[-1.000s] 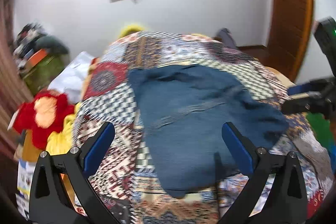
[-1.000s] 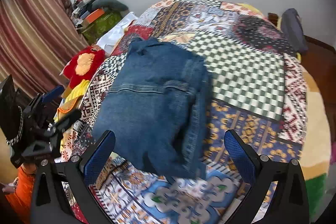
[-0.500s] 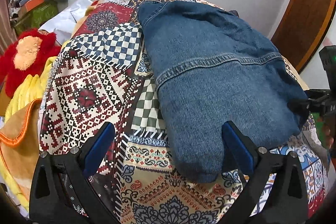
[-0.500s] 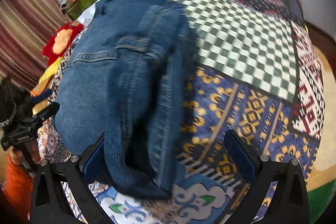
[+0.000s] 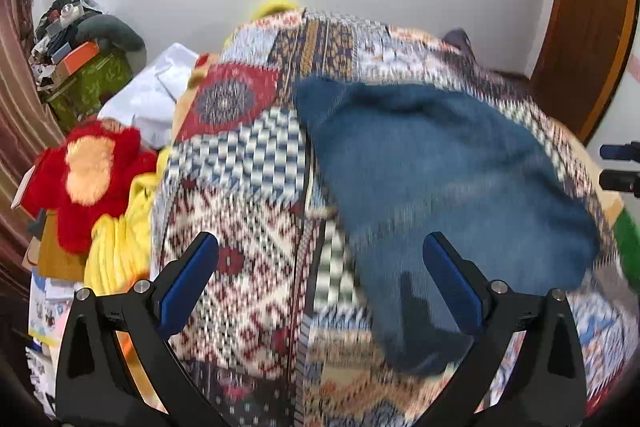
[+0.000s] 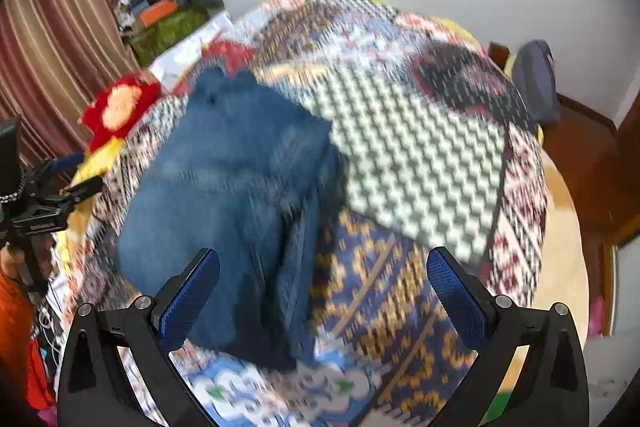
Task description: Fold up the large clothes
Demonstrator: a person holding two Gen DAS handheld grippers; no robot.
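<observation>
A folded blue denim garment [image 5: 440, 179] lies on a patchwork bedspread [image 5: 240, 195]. It also shows in the right wrist view [image 6: 232, 195], left of centre on the bedspread [image 6: 420, 155]. My left gripper [image 5: 320, 279] is open and empty, held above the bed's near edge, with its right finger over the denim's near end. My right gripper [image 6: 322, 287] is open and empty, above the denim's near right edge. Both views are motion-blurred.
A red and yellow plush toy [image 5: 88, 171] and yellow cloth [image 5: 120, 239] lie left of the bed. Cluttered boxes [image 5: 84, 67] stand by striped curtains. A wooden door [image 5: 580, 27] is at the right. The other gripper [image 6: 48, 195] shows at the left.
Both grippers have pulled back and tilted up from the denim; half a second ago they were close over it. The garment lies where it was. Both grippers stay open.
</observation>
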